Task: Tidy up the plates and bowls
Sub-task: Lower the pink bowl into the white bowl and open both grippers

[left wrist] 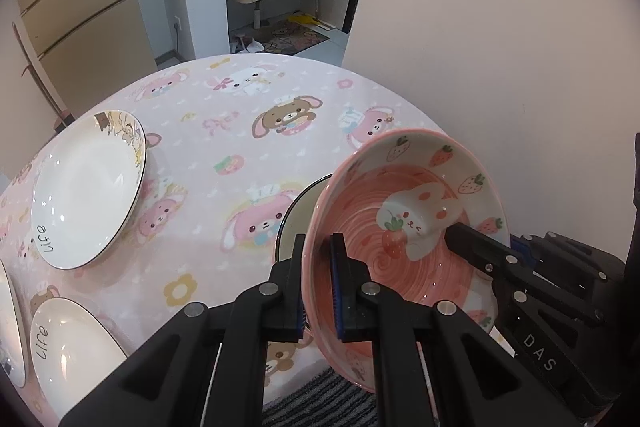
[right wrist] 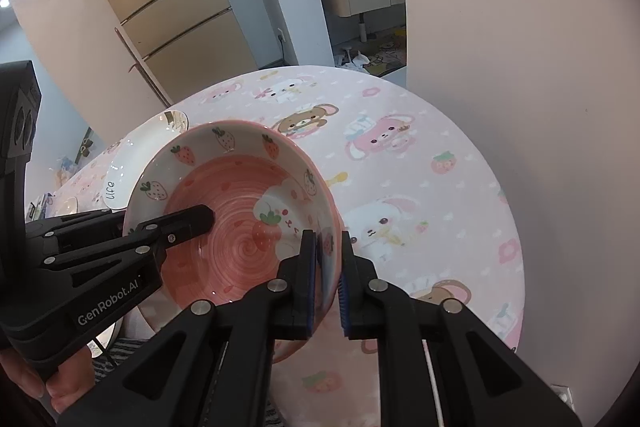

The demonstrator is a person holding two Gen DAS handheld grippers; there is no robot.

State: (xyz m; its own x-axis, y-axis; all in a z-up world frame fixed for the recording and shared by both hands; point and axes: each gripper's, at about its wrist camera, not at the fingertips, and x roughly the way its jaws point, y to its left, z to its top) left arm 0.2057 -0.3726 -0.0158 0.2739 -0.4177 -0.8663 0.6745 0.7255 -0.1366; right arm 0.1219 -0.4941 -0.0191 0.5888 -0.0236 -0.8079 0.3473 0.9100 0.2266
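A: Left gripper (left wrist: 320, 281)?
B: Jaws closed down on the near-left rim of the pink bowl (left wrist: 404, 227), one black finger inside the rim, one outside, blue pads pressing the wall. Pointing steeply down.

A: Right gripper (right wrist: 326, 281)?
B: Same kind of grip on the opposite rim, one finger inside, one outside, pads tight on the wall. Also angled steeply down.

A: Do they see each other?
B: Yes. From the left wrist view the right one comes in from the lower right, its inner finger reaching over the bowl's floor. From the right wrist view the left one enters from the left.

A: Any hand?
B: Part of a hand (right wrist: 60, 387) under the left gripper's body, bottom-left corner.
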